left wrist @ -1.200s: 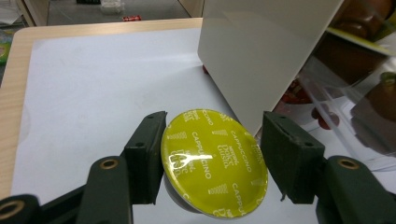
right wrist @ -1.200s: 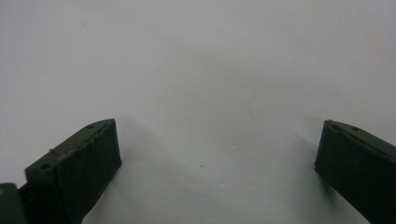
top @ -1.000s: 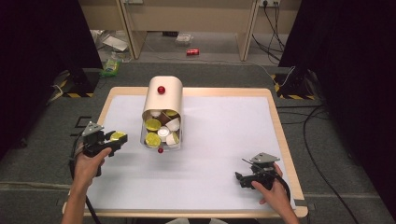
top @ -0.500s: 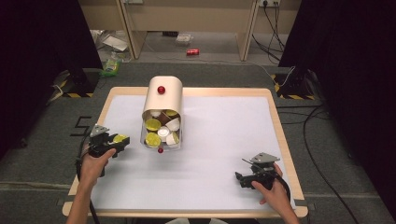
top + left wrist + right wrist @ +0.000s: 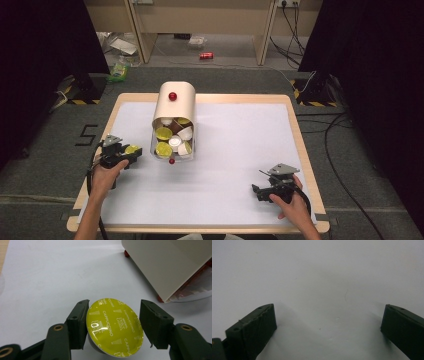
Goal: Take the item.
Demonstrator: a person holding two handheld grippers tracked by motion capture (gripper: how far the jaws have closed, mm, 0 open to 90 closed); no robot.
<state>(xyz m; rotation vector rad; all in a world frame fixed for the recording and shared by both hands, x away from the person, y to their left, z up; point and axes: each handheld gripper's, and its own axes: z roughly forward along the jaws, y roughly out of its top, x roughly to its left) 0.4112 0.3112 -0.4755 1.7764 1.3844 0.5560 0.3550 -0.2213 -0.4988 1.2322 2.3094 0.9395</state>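
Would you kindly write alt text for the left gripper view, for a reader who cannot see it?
The left tool grips a yellow Dolce Gusto cappuccino capsule between its two black jaws, foil lid facing the camera, above a white table surface. At the upper right stands the cream capsule dispenser on small red feet.

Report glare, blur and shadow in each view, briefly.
High view: even light on the white table, dark at both sides, slightly soft. Left gripper view: sharp enough to read the print on the yellow capsule, with a glare patch on its foil lid. Right gripper view: dim, its black tool soft-edged and casting faint shadows on the table.
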